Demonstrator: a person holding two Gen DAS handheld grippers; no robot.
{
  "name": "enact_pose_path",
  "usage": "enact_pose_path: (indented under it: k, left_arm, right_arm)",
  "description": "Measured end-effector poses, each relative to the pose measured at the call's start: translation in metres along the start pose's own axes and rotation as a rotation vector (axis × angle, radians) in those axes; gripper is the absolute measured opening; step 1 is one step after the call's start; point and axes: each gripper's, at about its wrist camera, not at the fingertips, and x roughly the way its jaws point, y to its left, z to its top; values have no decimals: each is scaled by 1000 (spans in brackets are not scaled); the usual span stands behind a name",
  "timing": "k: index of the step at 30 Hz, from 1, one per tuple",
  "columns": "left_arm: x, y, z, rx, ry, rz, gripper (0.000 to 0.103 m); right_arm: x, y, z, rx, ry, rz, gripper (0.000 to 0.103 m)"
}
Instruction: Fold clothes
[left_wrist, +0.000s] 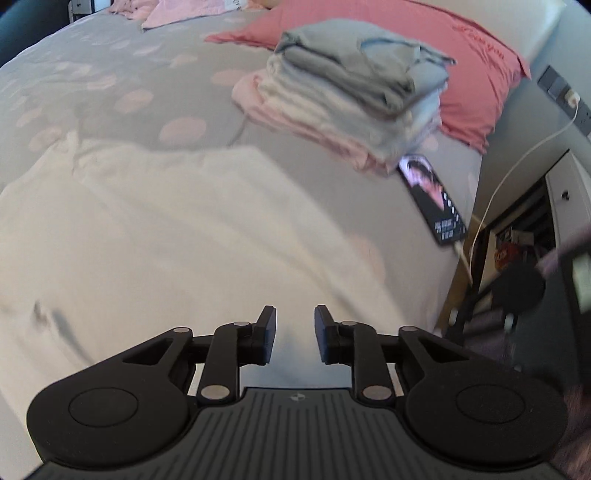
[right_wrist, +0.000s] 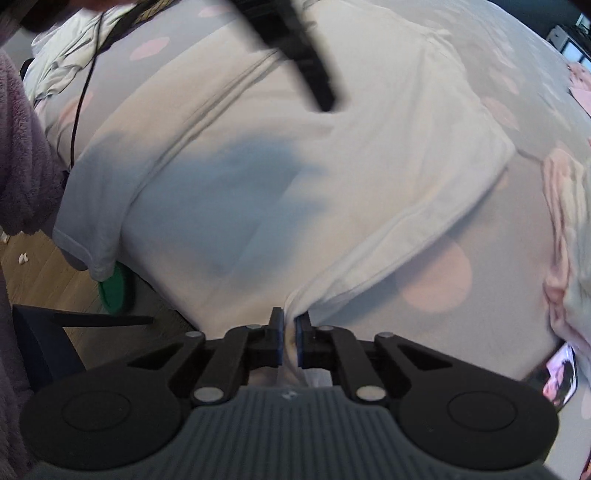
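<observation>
Across the middle of both views, I see the white T-shirt (left_wrist: 177, 229) spread flat on the grey dotted bedspread (left_wrist: 74, 85). My left gripper (left_wrist: 294, 334) sits at the bottom centre of its frame, jaws parted with a clear gap and nothing between them, hovering over the shirt's near part. My right gripper (right_wrist: 290, 338) is pinched nearly together on a corner of the shirt's edge, the fabric bunched between its pads at lower centre. In the upper right of the left view a stack of folded clothes (left_wrist: 354, 92) rests in front of a pink pillow (left_wrist: 454, 59), with a phone (left_wrist: 432, 199) just beside the stack, its screen lit and a white cable (left_wrist: 517, 162) plugged in.
</observation>
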Motion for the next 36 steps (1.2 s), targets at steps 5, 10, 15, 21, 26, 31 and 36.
enact_pose_path:
  k: [5,10,15,21,26,31,36]
  left_arm:
    - [27,-1,54,6,9,-2,27]
    - [61,-10,97,28,62,33,39]
    - [108,-7,129,-4,180,178,39]
    - [144,3,140,19,251,298,24]
    - [131,17,136,-28,187,255,3]
    - [92,36,120,-127,71,190,2]
    - [52,60,97,-237,-43,120,2]
  right_arm:
    - [12,12,18,-77,34,2,8]
    - [18,13,27,-99,50,19,8]
    - [18,13,27,-101,49,31,8]
    - [18,15,25,-111,37,36,8]
    - [10,9,20,-85,19,42,8]
    - [0,2,10,-41,2,44,8]
    - [-15,-5,2,32,-34,68,8]
